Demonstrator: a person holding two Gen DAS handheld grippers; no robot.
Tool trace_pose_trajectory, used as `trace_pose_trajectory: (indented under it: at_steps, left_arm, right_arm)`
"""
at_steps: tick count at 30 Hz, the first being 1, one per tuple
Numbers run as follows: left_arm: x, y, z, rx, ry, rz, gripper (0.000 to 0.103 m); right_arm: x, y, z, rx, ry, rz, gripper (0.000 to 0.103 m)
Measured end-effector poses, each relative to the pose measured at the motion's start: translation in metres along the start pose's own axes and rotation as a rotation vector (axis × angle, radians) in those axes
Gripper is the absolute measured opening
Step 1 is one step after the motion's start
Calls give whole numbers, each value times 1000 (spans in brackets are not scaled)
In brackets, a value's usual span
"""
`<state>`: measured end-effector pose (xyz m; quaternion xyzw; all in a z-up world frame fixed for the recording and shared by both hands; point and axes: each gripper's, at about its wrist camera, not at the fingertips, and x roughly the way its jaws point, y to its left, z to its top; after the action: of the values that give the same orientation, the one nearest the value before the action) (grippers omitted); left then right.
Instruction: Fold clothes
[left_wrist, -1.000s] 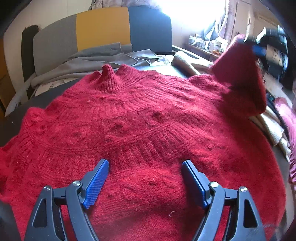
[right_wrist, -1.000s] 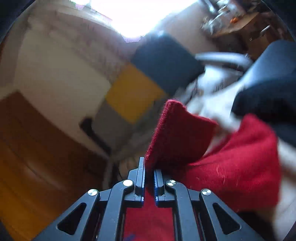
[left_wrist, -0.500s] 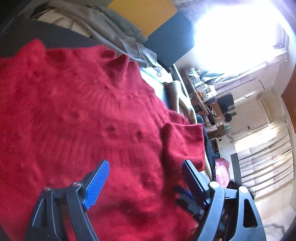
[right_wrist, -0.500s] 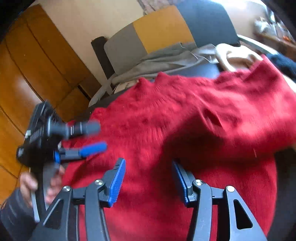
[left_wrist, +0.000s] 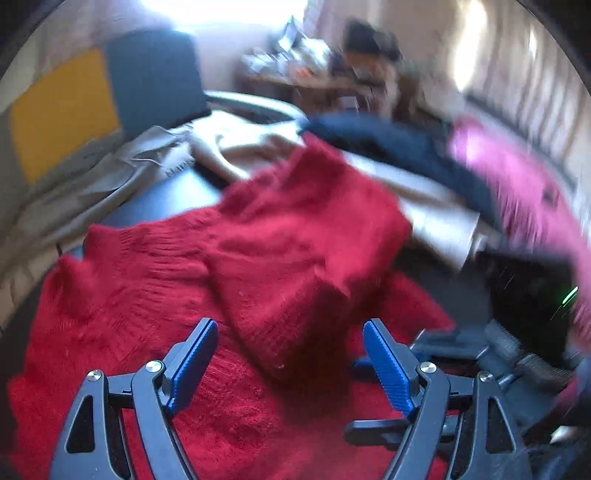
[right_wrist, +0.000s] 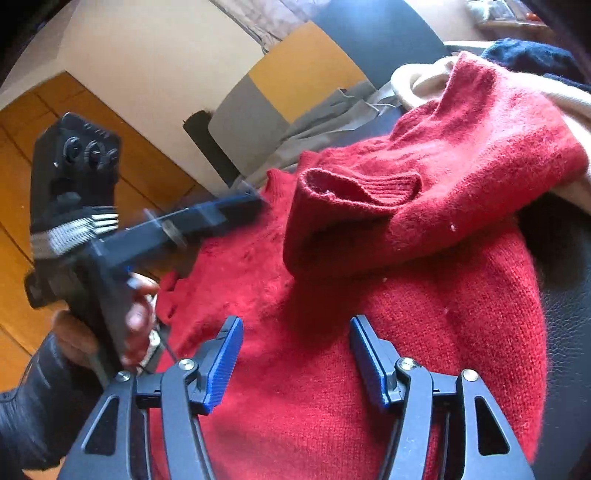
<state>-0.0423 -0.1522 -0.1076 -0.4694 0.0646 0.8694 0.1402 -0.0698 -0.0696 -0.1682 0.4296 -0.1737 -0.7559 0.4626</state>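
A red knitted sweater (right_wrist: 332, 387) lies spread on a dark seat. Its right sleeve (right_wrist: 461, 177) is folded across the body, with the ribbed cuff (right_wrist: 354, 188) near the collar. My right gripper (right_wrist: 295, 354) hovers over the sweater's body, its jaws opening with nothing between them. In the left wrist view my left gripper (left_wrist: 291, 354) stands open just above the folded sleeve (left_wrist: 295, 258), holding nothing. From the right wrist view, a hand (right_wrist: 136, 314) carries the left gripper (right_wrist: 247, 203), its tips near the collar.
A grey garment (left_wrist: 92, 184), a cream one (left_wrist: 251, 147), a navy one (left_wrist: 406, 147) and a pink one (left_wrist: 517, 184) lie behind and right of the sweater. A chair back with yellow panel (right_wrist: 306, 62) stands behind. Black leather seat (right_wrist: 569, 295) shows at right.
My right gripper has let go of the sleeve, which now lies folded over the sweater's body, and has dropped lower. The left gripper has swung toward the folded sleeve.
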Motion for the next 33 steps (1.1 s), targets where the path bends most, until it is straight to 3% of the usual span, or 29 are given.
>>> trace_pose_trajectory:
  at_steps: [2,8,20,22,24,25,28,33]
  left_arm:
    - [12,-4,0,23,32,24,82]
    - [36,3,3,-58,71,72,81]
    - [32,4,-1,-95,52,110,72]
    - [31,6,-1,-104,43,117,63]
    - [30,10,0,-119,30,138,24]
    - [29,16,1,-149,29,140,19]
    - [14,49,5,-337,-23,54,8]
    - [-44,111,30,-585,-210,-66,7]
  right_arm:
    - [2,0,0,2,-6,16,64]
    - [6,2,2,2,-13,58,68]
    - [4,10,-2,-20,-1,46,71]
    - [1,12,-5,-26,2,42,72]
    - [0,14,-7,-29,4,37,72]
    - [0,14,-7,-31,5,35,72]
    - [4,16,-6,-36,9,27,73]
    - [5,17,-5,-46,14,16,74]
